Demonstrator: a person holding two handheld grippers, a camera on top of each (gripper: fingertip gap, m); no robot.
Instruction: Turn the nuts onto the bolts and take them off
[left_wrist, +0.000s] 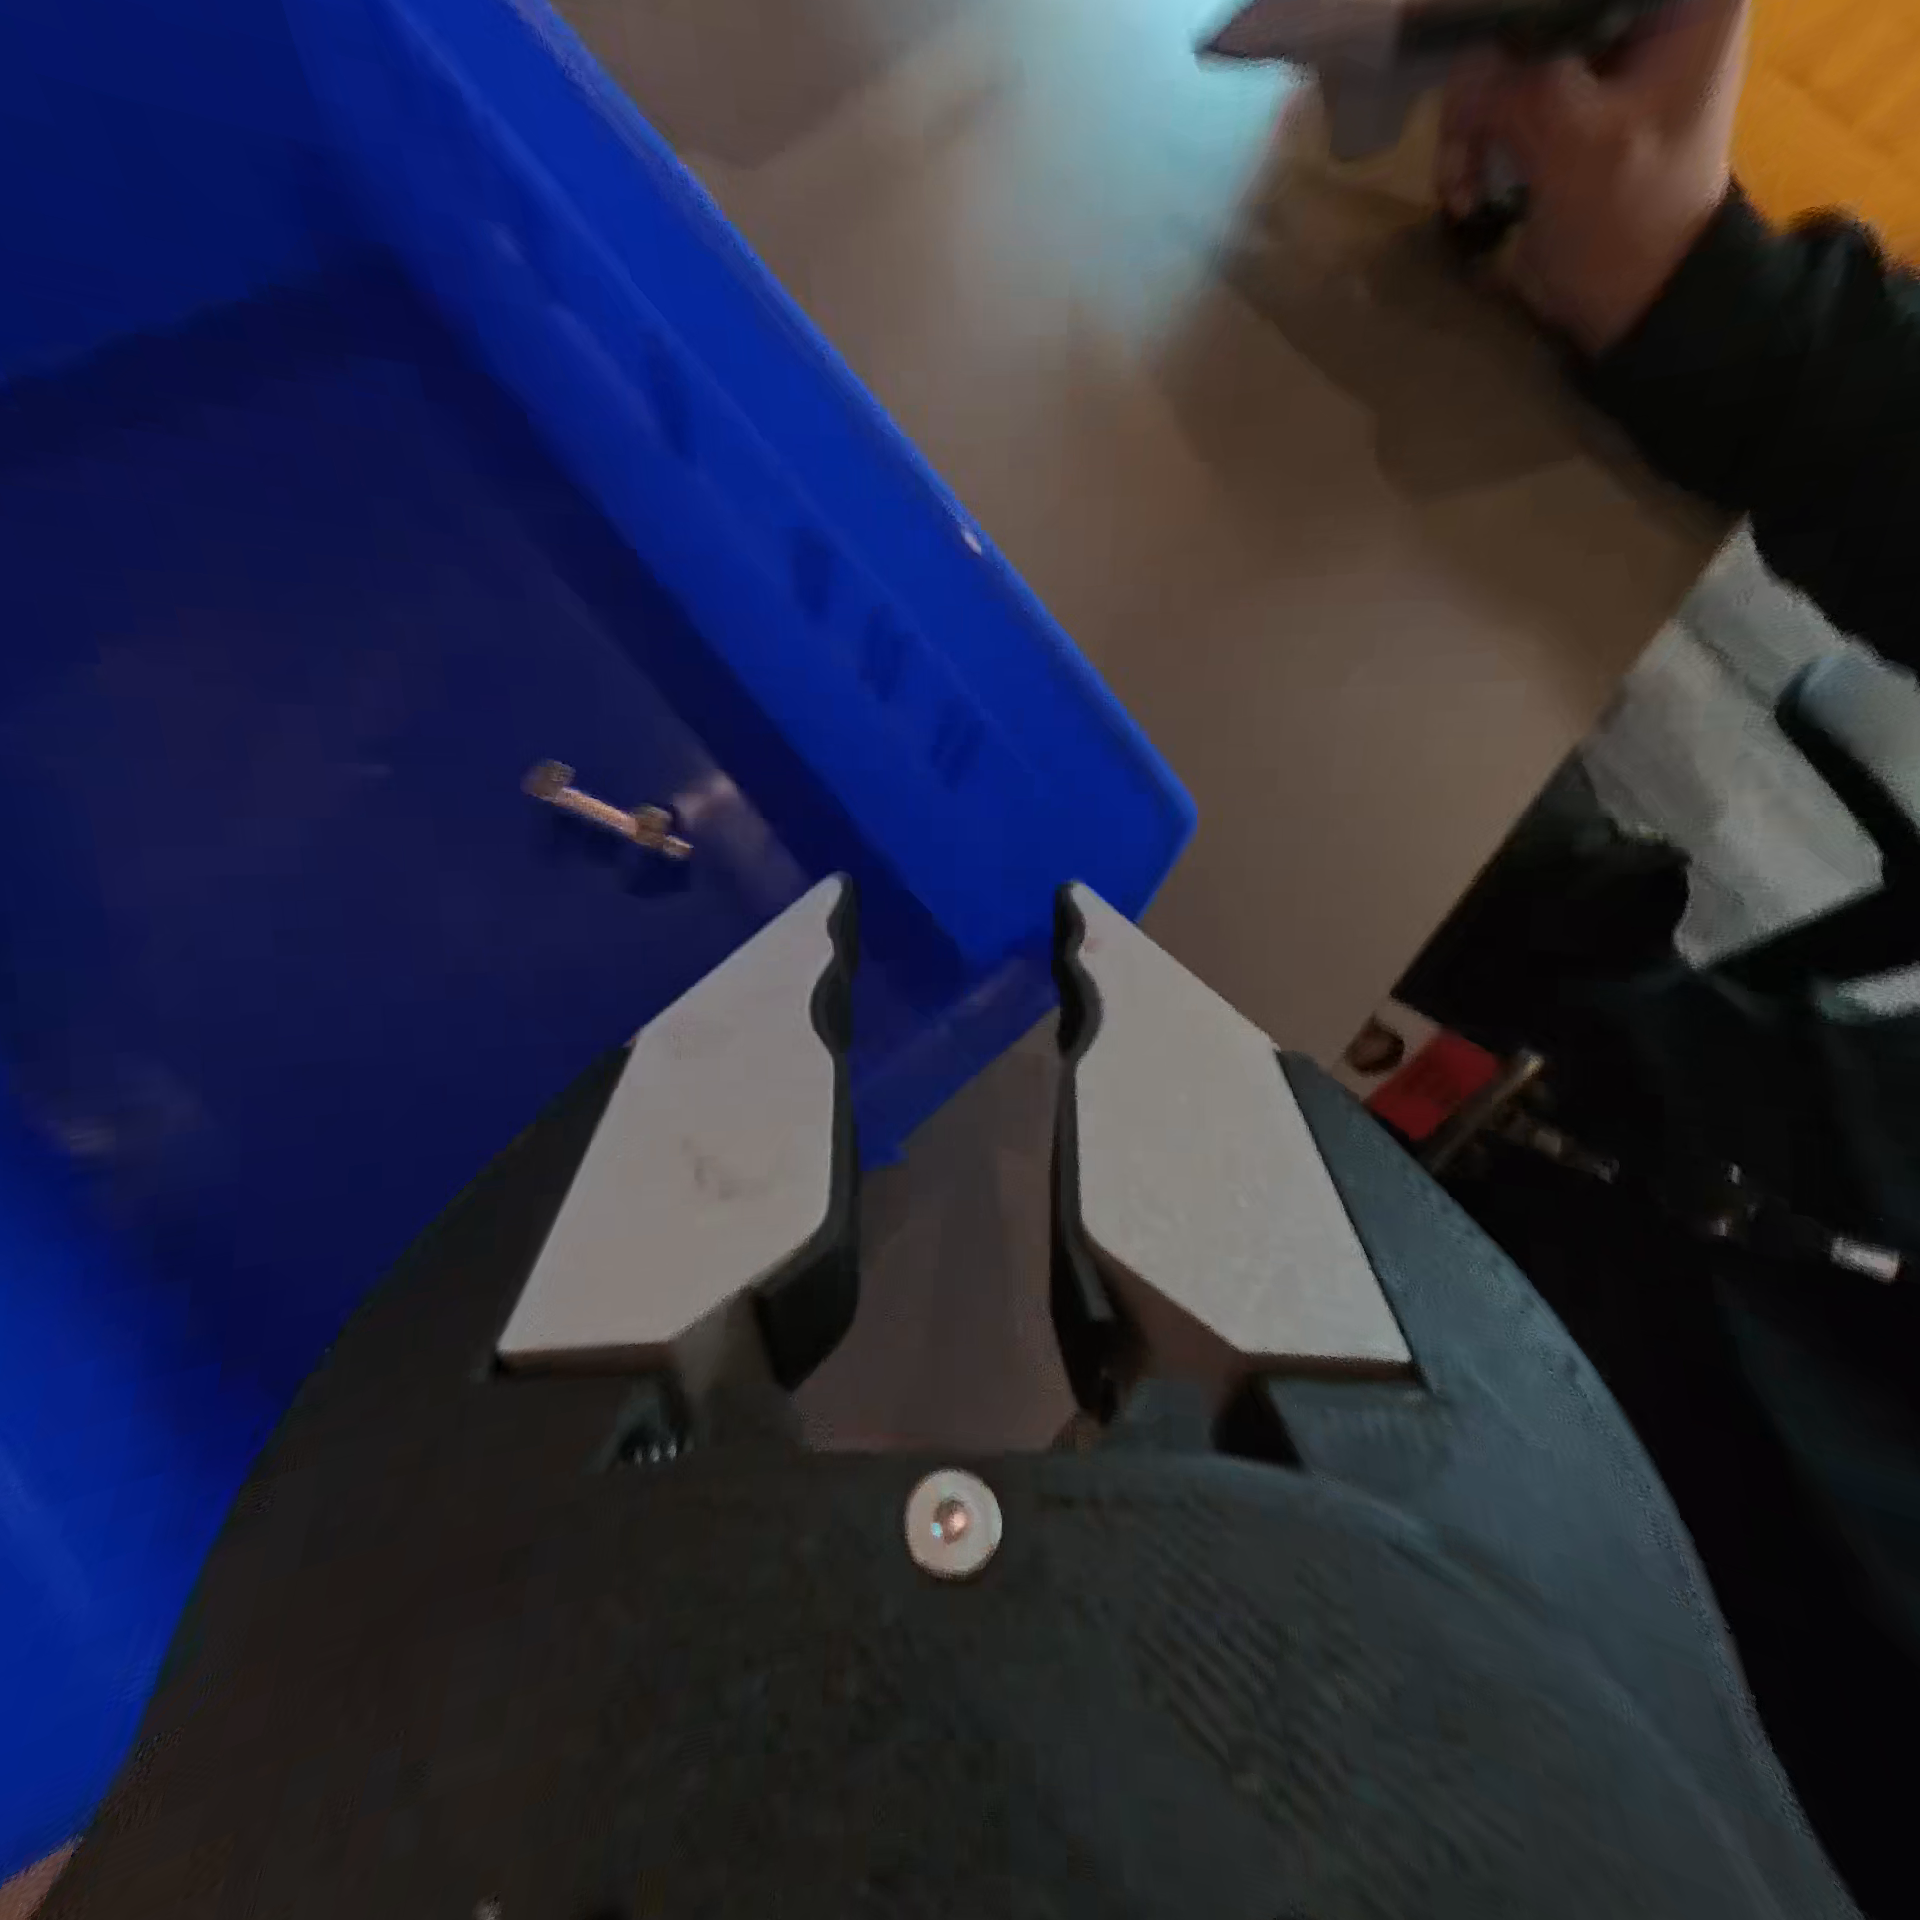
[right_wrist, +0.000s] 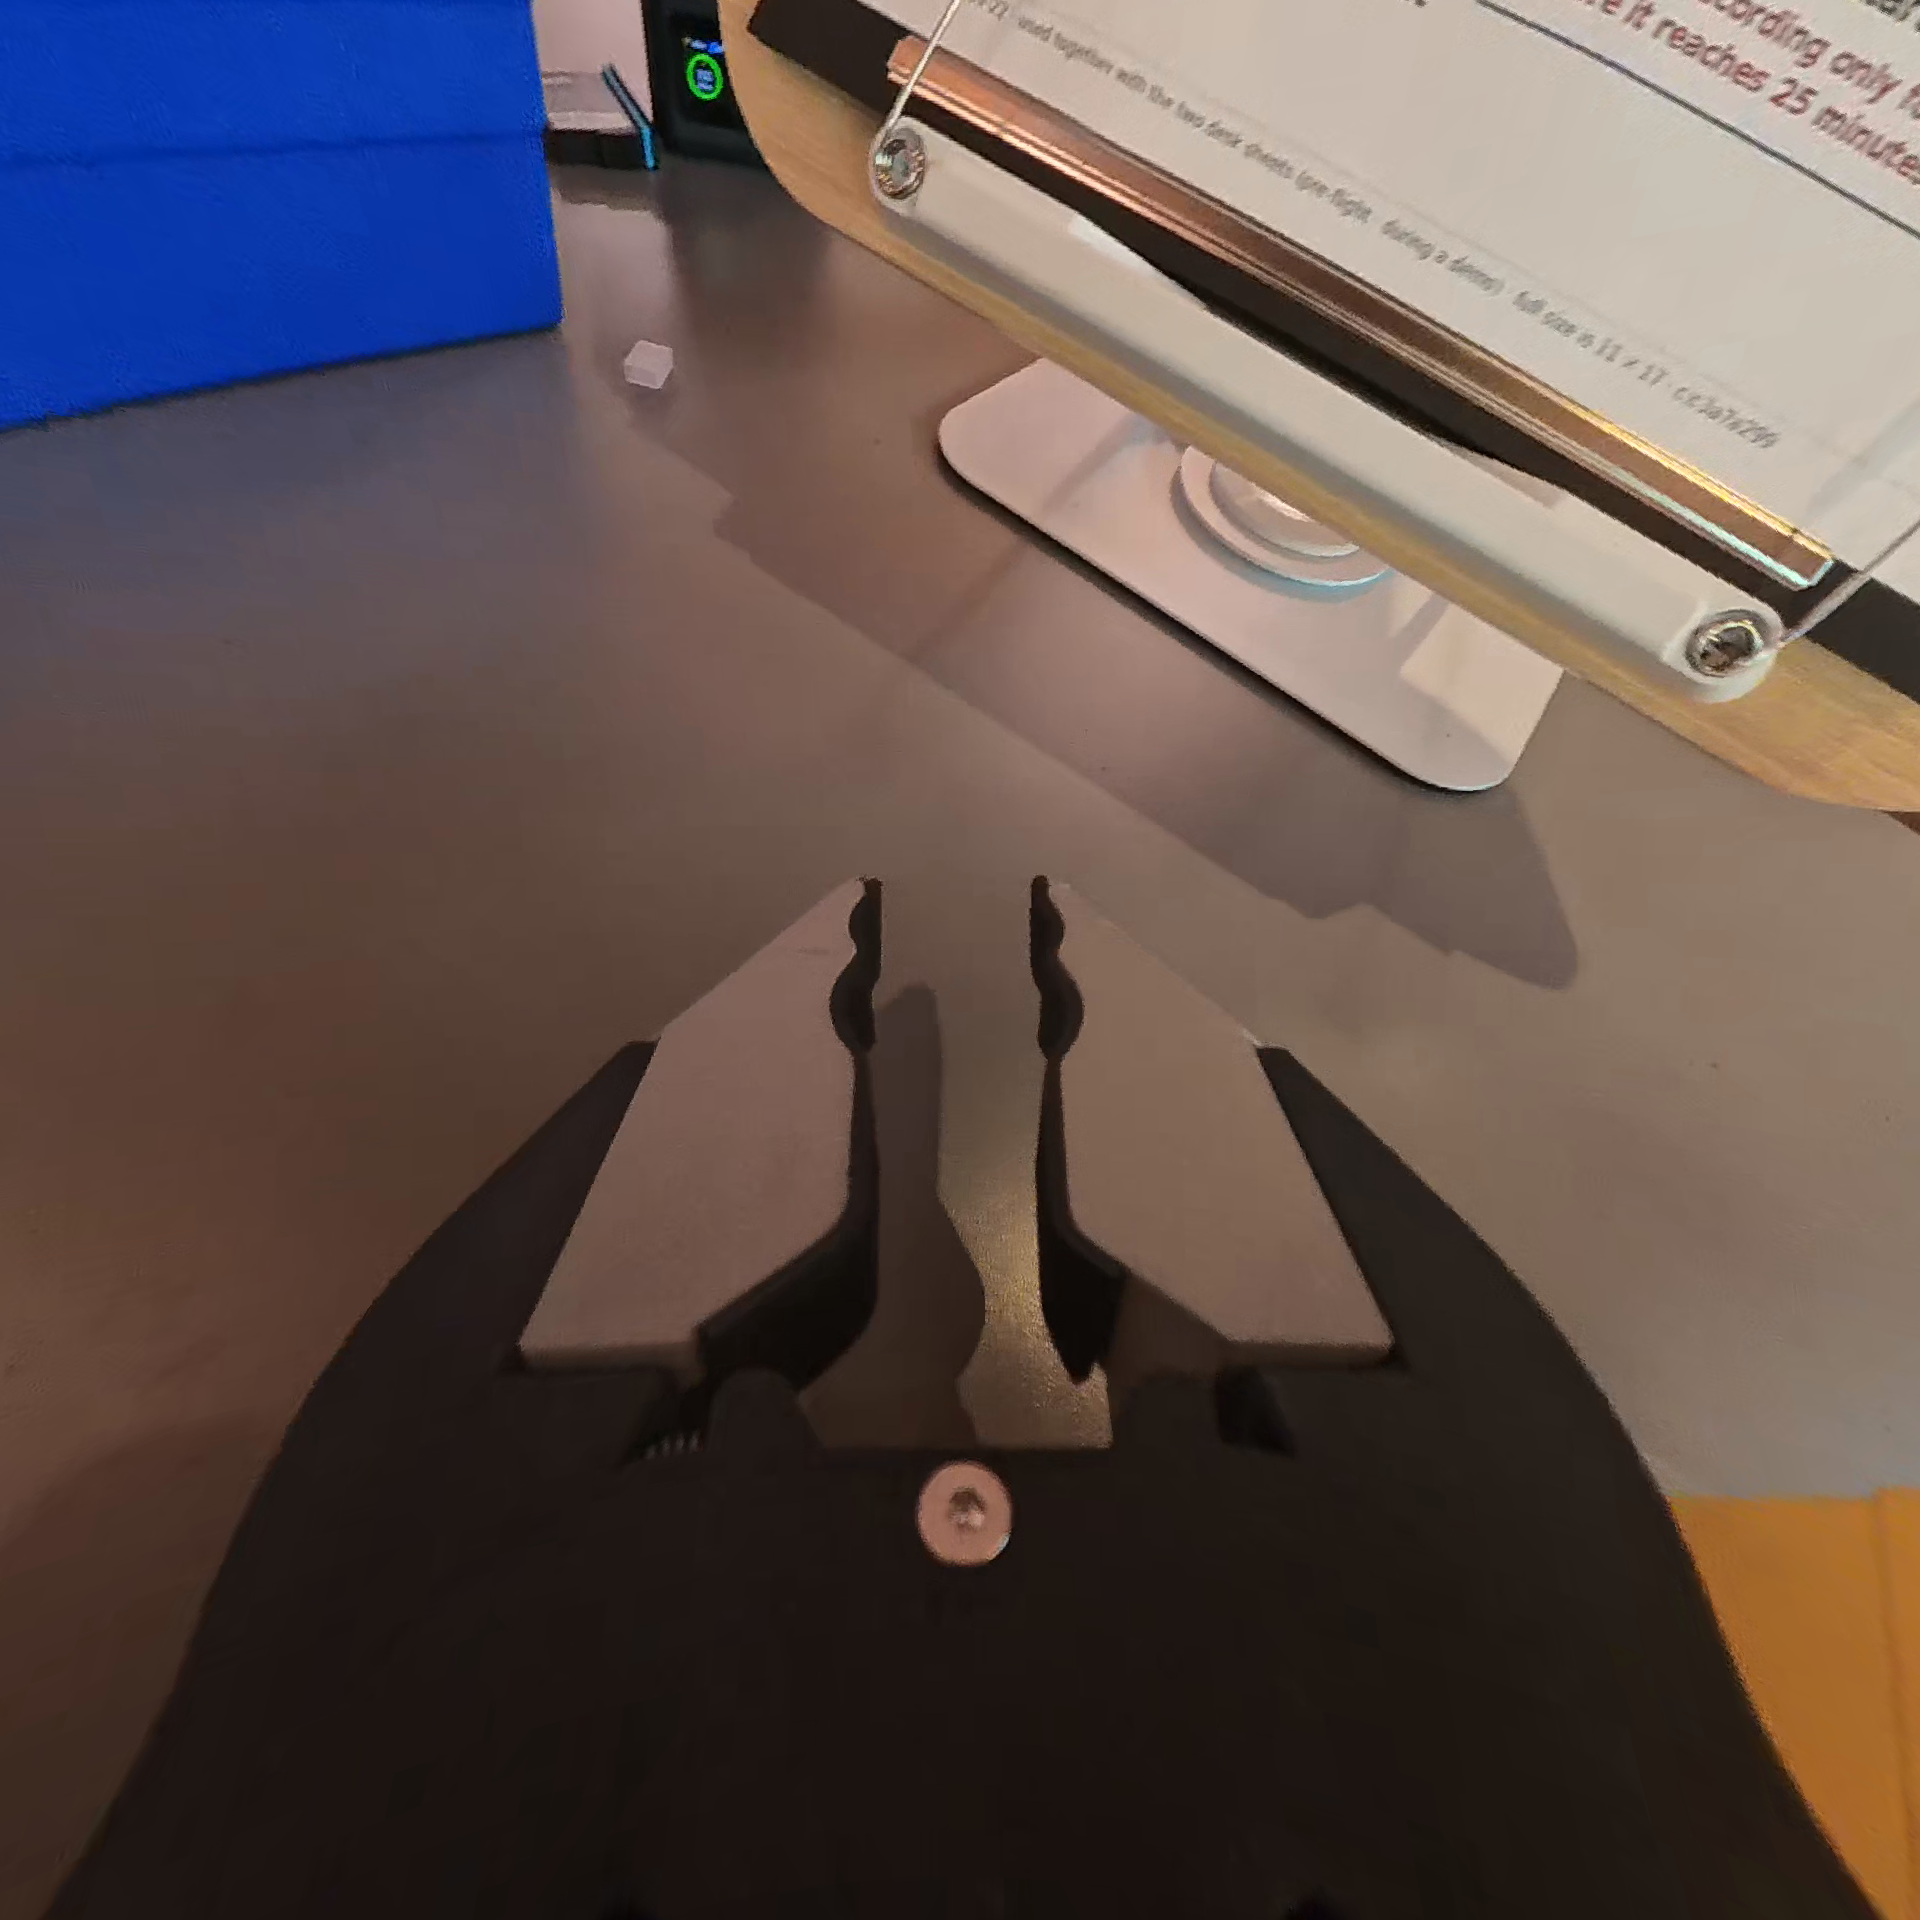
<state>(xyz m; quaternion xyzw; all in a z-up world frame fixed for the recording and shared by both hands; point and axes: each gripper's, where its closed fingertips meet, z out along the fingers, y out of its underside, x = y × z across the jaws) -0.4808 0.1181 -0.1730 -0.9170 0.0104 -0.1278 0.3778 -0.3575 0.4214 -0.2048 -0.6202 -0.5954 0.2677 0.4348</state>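
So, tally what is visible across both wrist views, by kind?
Blue plastic bin: 1
Silver metal bolt with a nut on it: 1
Small white cube on the table: 1
White document stand holding a sheet: 1
Tongs: 2, left and right, both open
Total: 6

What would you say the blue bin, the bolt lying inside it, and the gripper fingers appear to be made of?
The blue bin looks like moulded plastic: uniform saturated colour, soft sheen, moulded slots in its rim. The bolt seems to be bare metal, pale and glinting, though blurred. The left gripper fingers look like matte grey metal or hard plastic with black, possibly rubber, inner pads.
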